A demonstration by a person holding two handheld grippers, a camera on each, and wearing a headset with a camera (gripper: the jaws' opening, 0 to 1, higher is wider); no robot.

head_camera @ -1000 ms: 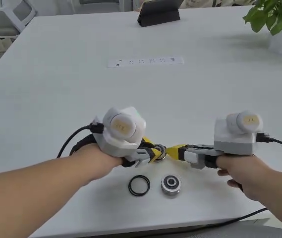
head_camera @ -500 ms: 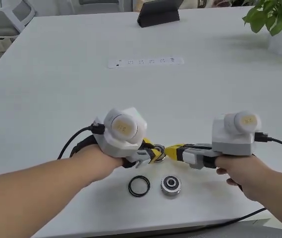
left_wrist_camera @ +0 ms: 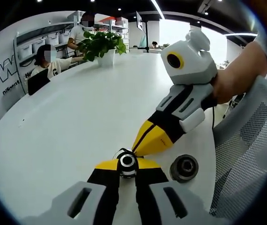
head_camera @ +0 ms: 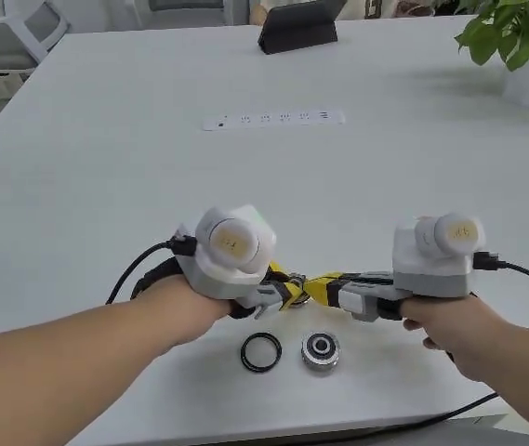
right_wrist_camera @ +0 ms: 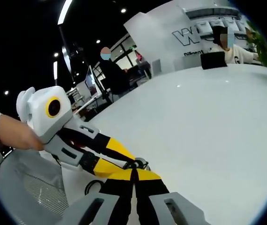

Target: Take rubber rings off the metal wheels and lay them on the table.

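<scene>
My left gripper is shut on a small metal wheel with a black rubber ring around it, held just above the table. My right gripper comes in from the right with its yellow jaws shut, and its tips pinch the ring at the wheel's edge. Below them on the table lie a loose black rubber ring and a bare metal wheel, side by side.
The white table carries a white power strip in the middle, a dark tablet stand at the far edge and a potted plant at the far right. Cables trail from both grippers. The table's near edge runs just below the loose parts.
My right gripper has shifted slightly left, closer to the left gripper. The loose ring and the bare wheel on the table have not moved.
</scene>
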